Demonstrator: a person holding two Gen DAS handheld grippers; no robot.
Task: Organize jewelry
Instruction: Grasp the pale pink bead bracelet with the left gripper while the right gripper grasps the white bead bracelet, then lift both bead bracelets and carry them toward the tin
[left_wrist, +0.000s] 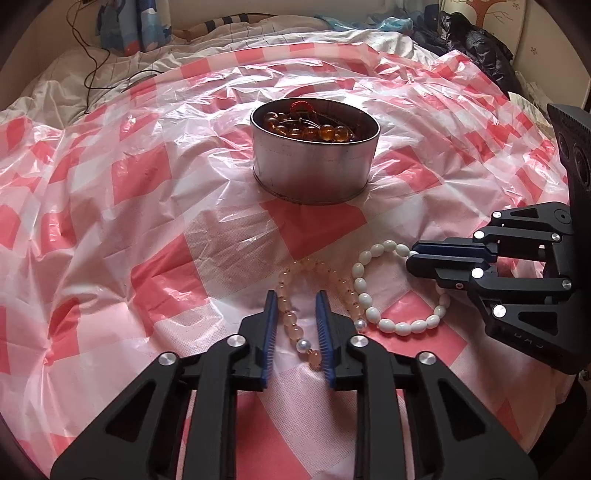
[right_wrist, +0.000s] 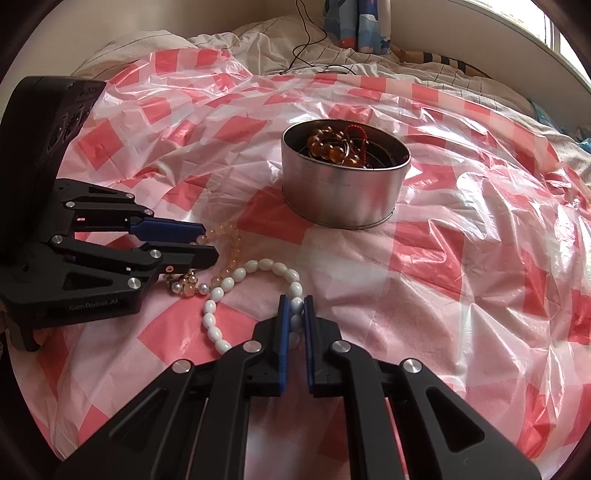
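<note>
A strand of pale peach beads with small pearls (left_wrist: 341, 284) lies on the pink-checked plastic sheet. My left gripper (left_wrist: 296, 295) straddles one end of it, the jaws open with a gap on either side of the beads. Just to its right lies a white oval-bead bracelet (left_wrist: 373, 315). My right gripper (right_wrist: 296, 298) is shut on one of its beads, the blue pads pressing it from both sides. Beyond both stands a round metal tin (left_wrist: 314, 173) holding amber beads (left_wrist: 310, 131) and a red cord.
The checked plastic sheet (left_wrist: 129, 229) covers a bed and is wrinkled all over. White bedding with a black cable (left_wrist: 92, 62) lies at the far left. Dark clothing (left_wrist: 476, 48) is piled at the back right, and blue patterned fabric (left_wrist: 129, 26) hangs behind.
</note>
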